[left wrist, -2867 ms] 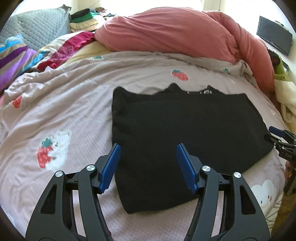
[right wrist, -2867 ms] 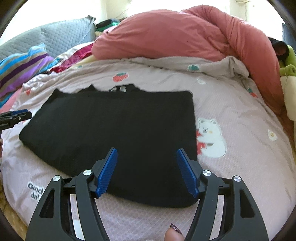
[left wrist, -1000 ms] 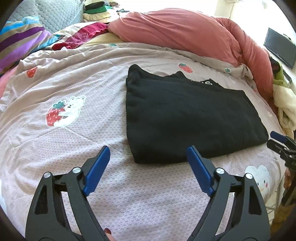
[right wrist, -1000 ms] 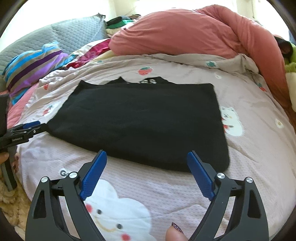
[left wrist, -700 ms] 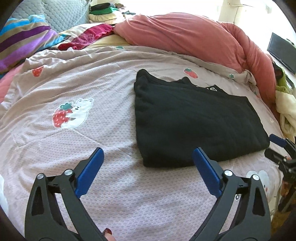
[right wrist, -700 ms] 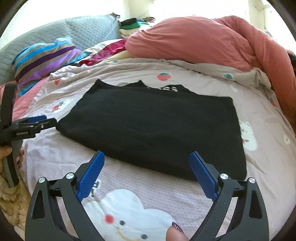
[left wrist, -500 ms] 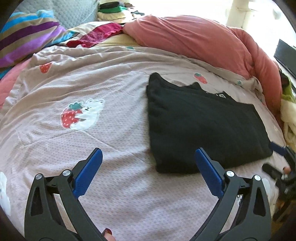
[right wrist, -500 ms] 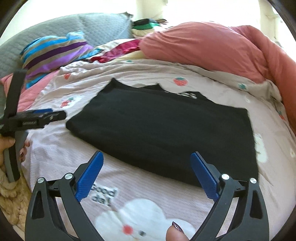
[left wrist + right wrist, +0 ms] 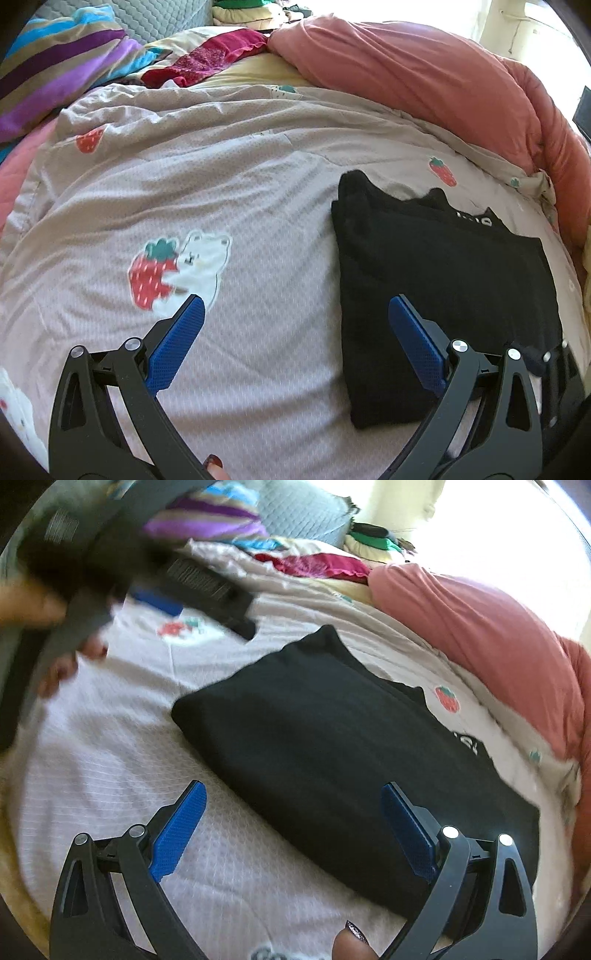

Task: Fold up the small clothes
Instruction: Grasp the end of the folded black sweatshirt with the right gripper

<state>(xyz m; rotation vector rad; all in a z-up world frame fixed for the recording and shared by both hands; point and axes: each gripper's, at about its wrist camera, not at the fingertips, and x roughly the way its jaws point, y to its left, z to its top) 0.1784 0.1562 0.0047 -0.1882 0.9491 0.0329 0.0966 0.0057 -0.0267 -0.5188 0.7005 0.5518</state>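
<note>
On a strawberry-print duvet (image 9: pixel 240 192), the left gripper (image 9: pixel 295 321) hovers with fingers spread wide and empty. At three o'clock lies a folded black garment (image 9: pixel 443 288), flat, its long axis running from seven to one o'clock, neckline farthest away. The right gripper (image 9: pixel 293 805) hangs over its near edge, fingers wide apart, gripping nothing.

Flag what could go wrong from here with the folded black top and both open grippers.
1. The black top lies folded on a soft, wrinkled bedspread; a jaw of the open right gripper could pinch the bedspread along with it.
2. The open left gripper has one finger over the top's edge; a sweep could likely undo the fold.
3. The right view is blurred, so aim may be off.
</note>
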